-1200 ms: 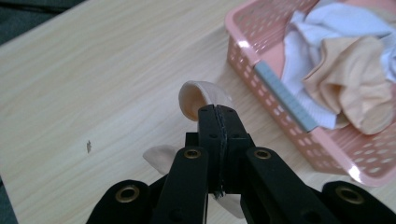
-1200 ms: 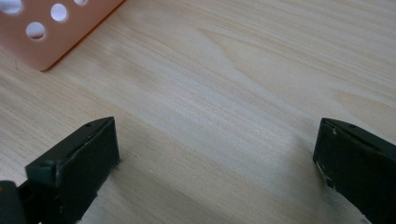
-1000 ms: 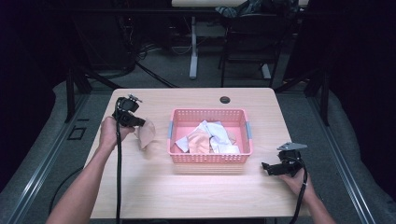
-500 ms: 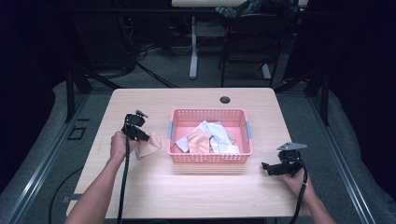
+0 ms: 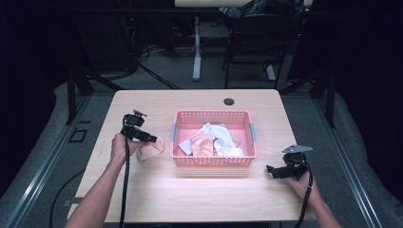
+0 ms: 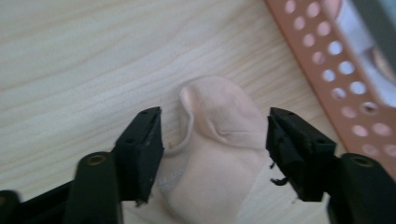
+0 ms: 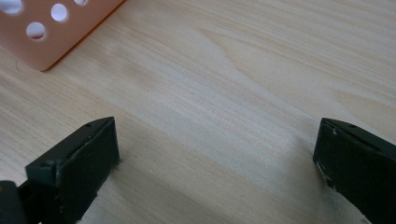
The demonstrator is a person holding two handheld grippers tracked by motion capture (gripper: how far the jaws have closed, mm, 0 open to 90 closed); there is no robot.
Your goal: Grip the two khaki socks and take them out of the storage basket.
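Observation:
A beige piece of clothing (image 5: 151, 148) lies crumpled on the wooden table (image 5: 204, 199), just left of a pink perforated basket (image 5: 213, 161). My left gripper (image 5: 153, 139) hangs low over it. In the left gripper view the jaws have just been opening, and the garment (image 6: 224, 140) rests between them without the pads (image 6: 144, 149) pressing on it, so the left gripper (image 6: 215, 154) is open. The basket wall (image 6: 327, 84) runs along the right. My right gripper (image 5: 270, 169) rests near the basket's front right corner, open (image 7: 215, 158) over bare wood.
The basket holds white and beige clothes (image 5: 209, 140). Its corner (image 7: 46, 42) shows in the right gripper view. A dark cable hole (image 5: 229, 101) sits near the table's far edge. Chairs and a desk leg stand beyond the table in the dark.
My left hand has come down towards the table with the beige garment, which hung from the shut jaws before and now lies on the wood. The right hand has kept still.

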